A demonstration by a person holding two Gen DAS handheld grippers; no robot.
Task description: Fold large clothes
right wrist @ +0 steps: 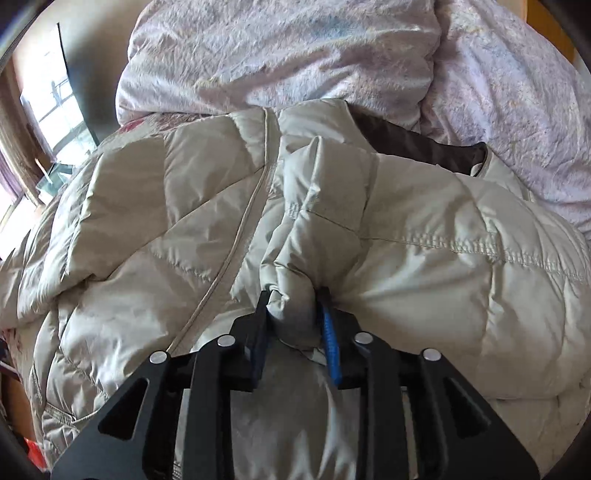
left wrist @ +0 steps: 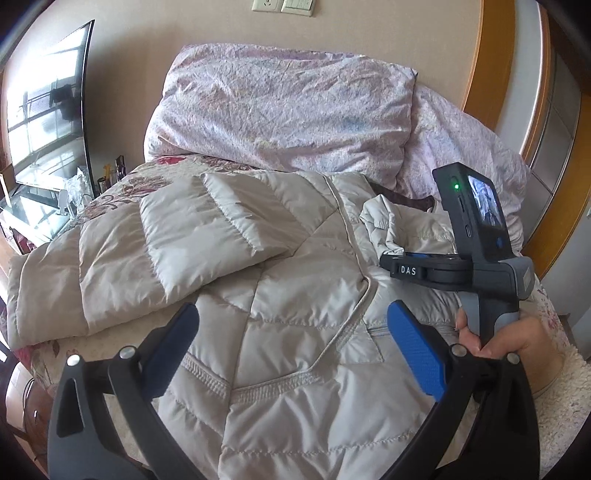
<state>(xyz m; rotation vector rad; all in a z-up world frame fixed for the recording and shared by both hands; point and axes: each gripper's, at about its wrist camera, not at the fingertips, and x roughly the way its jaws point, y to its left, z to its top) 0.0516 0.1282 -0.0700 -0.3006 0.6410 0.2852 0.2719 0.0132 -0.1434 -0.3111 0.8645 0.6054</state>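
- Nearest us, our right tongs (right wrist: 295, 314) are clamped on a bunched fold of the quilted beige jacket (right wrist: 166, 206); the puffed cloth fills the gap between the two pads, and the blue pad (right wrist: 330, 343) presses its right side.
- In the left wrist view, our left tongs (left wrist: 291, 332) stand wide apart above the jacket's front, with nothing between the pads and no cloth touched.
- From that same view we see our right hand (left wrist: 506, 339) wrapped around the grey handle of the other tool, whose small screen (left wrist: 484, 203) shows a green light beside it.
- The jacket lies spread on the bed, its front seam running up the middle; one sleeve (left wrist: 207, 229) is folded flat across the chest on the left side.
- A dark brown lining (right wrist: 417, 144) shows at the collar end, farthest from us.
- Under the jacket we see a flowered bedspread (left wrist: 122, 192).
- Behind it sits a heap of pale lilac bedding (left wrist: 280, 110), touching the collar end.
- Farther left a television (left wrist: 48, 107) reflects a window; wall switches (left wrist: 284, 7) sit high on the beige wall.
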